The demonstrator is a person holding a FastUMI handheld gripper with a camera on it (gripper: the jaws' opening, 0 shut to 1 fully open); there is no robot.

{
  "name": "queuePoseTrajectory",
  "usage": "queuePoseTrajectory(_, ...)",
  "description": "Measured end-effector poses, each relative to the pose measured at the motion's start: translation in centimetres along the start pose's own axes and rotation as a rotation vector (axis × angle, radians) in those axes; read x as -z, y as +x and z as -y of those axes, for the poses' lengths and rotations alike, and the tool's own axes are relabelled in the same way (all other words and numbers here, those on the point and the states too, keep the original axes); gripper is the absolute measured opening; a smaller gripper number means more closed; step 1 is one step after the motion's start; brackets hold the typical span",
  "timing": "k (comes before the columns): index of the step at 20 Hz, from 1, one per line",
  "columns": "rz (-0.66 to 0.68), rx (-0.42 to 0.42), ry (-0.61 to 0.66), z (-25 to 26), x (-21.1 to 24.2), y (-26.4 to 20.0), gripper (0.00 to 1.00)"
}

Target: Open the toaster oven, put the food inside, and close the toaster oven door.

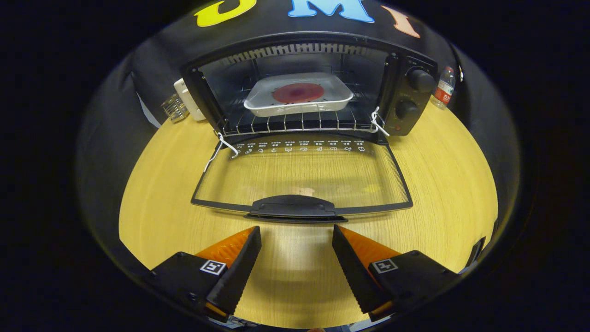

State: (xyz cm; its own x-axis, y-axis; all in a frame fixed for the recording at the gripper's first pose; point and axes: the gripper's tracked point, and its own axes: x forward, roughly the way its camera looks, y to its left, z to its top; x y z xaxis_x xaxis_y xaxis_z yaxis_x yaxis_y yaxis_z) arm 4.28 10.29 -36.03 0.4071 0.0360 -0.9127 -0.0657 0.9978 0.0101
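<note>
Wood-grain bench (438, 184) carries the toaster oven (304, 87), its glass door (302, 177) folded flat. Inside, on the rack, sits the white tray (262, 99) of food (298, 92), so opening and loading look done. Only closing remains: the hand-held gripper (296, 240) hangs spread and empty just short of the door handle (295, 206).

Hand-held gripper (296, 230): two wedge fingers on blocky mounts

Each finger (239, 267) is a long wedge that narrows to a point, its inner face cut with a row of fine saw-like teeth and its outer face ribbed. Both sit on chunky, matte black blocks with bevelled edges. Each block carries a small square white tag (212, 266) printed with a black coded pattern. The fingers stand apart, nothing between them.
</note>
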Motion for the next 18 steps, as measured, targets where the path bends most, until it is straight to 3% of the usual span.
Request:
queuePoseTrajectory(8, -0.019, 0.068, -0.013, 0.2, 0.3, 1.4, 0.99)
queuePoseTrajectory(18, 0.048, 0.070, 0.004, 0.0, -0.4, -0.5, 0.98)
